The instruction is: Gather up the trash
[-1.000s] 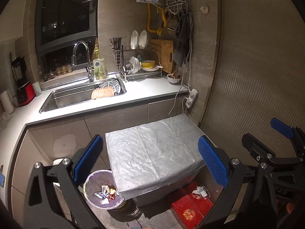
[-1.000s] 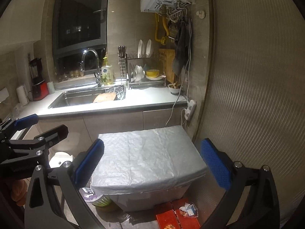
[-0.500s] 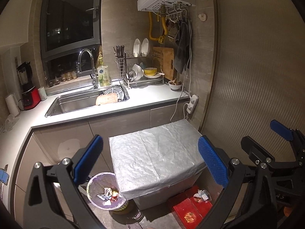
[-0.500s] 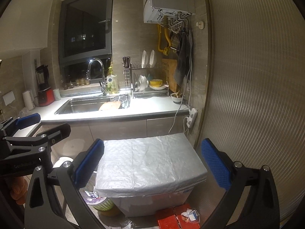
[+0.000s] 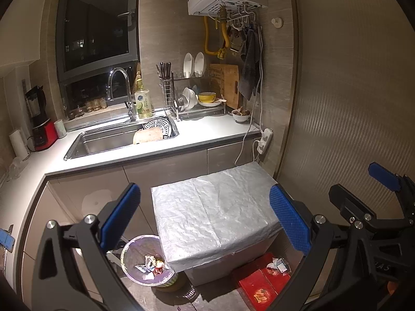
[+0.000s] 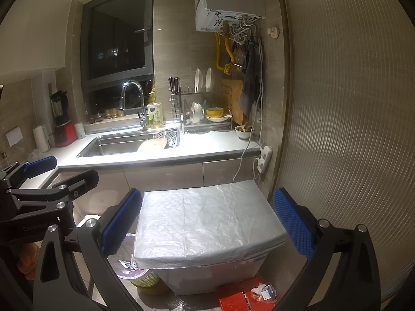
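Bin [image 5: 135,248] upright, mouth up; trash [image 5: 151,265] inside.

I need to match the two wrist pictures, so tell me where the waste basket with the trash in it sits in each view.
Left wrist view: the waste basket is at bottom centre-left, on the floor left of the foil-covered box, its trash plainly visible.
Right wrist view: the waste basket is low and left of centre, partly hidden behind the box and the hand-held gripper's own finger.
Shared landmark: the foil-covered box.
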A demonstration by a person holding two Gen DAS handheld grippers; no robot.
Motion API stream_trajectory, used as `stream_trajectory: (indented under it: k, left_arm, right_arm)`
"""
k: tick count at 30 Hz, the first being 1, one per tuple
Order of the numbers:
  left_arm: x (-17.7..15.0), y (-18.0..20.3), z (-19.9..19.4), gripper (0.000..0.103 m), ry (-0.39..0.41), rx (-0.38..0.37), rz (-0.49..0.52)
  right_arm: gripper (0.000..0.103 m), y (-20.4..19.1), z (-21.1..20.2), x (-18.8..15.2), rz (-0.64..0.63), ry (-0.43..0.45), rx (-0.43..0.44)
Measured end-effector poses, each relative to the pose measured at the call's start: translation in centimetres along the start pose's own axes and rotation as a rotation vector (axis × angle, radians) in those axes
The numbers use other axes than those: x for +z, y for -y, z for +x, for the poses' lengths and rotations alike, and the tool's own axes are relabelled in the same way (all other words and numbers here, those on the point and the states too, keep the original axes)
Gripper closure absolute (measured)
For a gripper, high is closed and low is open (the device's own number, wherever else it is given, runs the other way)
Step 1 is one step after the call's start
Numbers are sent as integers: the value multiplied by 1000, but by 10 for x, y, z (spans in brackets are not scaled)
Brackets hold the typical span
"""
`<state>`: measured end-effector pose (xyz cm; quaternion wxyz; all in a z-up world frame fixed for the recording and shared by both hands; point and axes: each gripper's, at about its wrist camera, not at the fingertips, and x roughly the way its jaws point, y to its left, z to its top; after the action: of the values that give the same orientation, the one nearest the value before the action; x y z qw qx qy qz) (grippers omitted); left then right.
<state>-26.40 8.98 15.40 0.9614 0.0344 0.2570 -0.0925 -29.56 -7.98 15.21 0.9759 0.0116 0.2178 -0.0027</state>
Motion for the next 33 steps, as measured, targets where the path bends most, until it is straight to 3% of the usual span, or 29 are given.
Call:
stream_trajectory:
  k: [12, 33]
  left_arm:
    - [1, 2, 0, 8, 40, 44, 3]
    - [4, 3, 0, 8, 35, 22, -4]
  right_arm:
    - [2, -4, 3, 0, 5, -1, 15]
    - [2, -5, 0, 1, 4, 5, 16]
